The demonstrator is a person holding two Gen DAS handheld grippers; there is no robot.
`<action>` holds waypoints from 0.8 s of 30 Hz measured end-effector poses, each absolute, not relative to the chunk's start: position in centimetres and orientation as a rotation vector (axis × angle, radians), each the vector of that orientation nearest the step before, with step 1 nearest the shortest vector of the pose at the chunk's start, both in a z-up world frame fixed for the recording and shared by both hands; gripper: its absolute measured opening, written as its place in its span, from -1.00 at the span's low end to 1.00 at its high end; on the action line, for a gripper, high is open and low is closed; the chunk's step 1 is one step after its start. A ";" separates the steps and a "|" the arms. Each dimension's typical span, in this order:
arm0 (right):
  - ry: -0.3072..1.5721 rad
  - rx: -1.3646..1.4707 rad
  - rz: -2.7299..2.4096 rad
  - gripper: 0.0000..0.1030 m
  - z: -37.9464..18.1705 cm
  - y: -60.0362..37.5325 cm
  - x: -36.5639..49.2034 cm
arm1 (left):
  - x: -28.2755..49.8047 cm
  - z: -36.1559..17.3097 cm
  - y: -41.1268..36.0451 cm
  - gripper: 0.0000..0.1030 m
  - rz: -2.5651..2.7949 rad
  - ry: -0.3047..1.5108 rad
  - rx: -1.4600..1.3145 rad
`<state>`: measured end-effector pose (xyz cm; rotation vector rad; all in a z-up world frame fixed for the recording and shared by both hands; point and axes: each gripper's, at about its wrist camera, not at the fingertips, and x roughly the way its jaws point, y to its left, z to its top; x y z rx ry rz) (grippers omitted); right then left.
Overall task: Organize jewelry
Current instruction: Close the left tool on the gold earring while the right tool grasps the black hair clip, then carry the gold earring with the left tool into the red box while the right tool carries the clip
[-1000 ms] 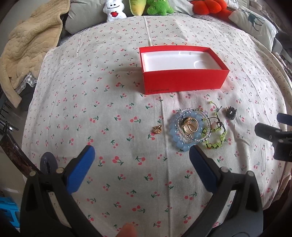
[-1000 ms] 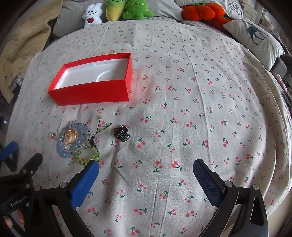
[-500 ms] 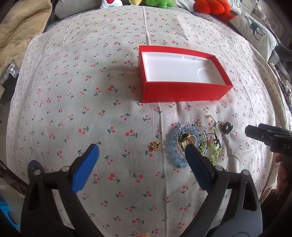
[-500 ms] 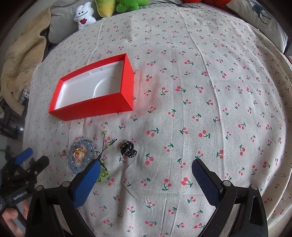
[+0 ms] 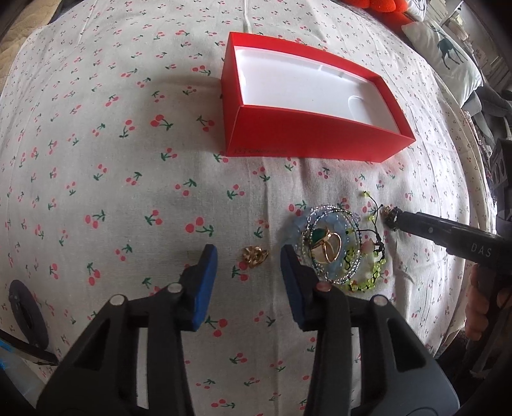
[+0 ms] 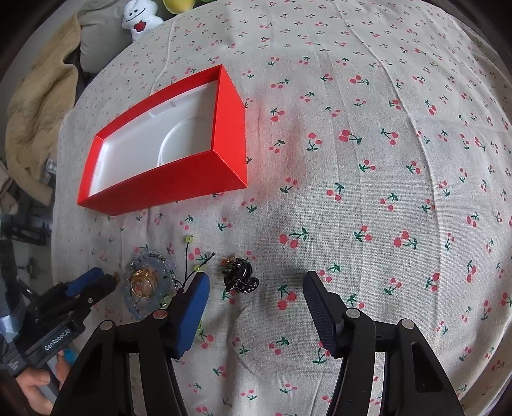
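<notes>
An open red box (image 5: 307,105) with a white empty inside lies on the cherry-print cloth; it also shows in the right wrist view (image 6: 166,144). A small gold piece (image 5: 254,255) lies just ahead of my open left gripper (image 5: 249,256), between its blue pads. To its right lies a pile of bead bracelets (image 5: 332,248) with gold rings, and a green bead string (image 5: 372,275). A black hair clip (image 6: 239,275) lies just ahead of my open right gripper (image 6: 256,288), nearer the left pad. The left gripper shows in the right wrist view (image 6: 96,281).
Plush toys (image 6: 140,20) and a beige blanket (image 6: 38,105) lie at the far edge of the bed. A deer-print pillow (image 5: 448,54) lies at the right. A hand (image 5: 483,304) holds the right gripper's handle.
Both grippers have come down closer to the cloth. The left gripper's jaws have narrowed and now stand either side of the gold piece. The right gripper has moved toward the black clip.
</notes>
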<state>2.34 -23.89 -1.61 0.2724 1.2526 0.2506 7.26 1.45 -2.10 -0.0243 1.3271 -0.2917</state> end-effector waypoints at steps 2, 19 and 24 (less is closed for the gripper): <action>1.253 0.264 0.247 0.10 -1.8 -23.9 2.7 | 7.4 -2.4 1.3 -0.25 -0.295 1.335 -0.003; 1.286 0.150 0.255 -0.54 -2.5 -21.6 2.7 | 7.1 -2.6 0.8 -0.71 -0.305 1.333 0.056; 1.302 0.160 0.244 -0.55 -2.1 -22.2 2.2 | 6.2 -1.6 1.7 -0.71 -0.319 1.328 0.041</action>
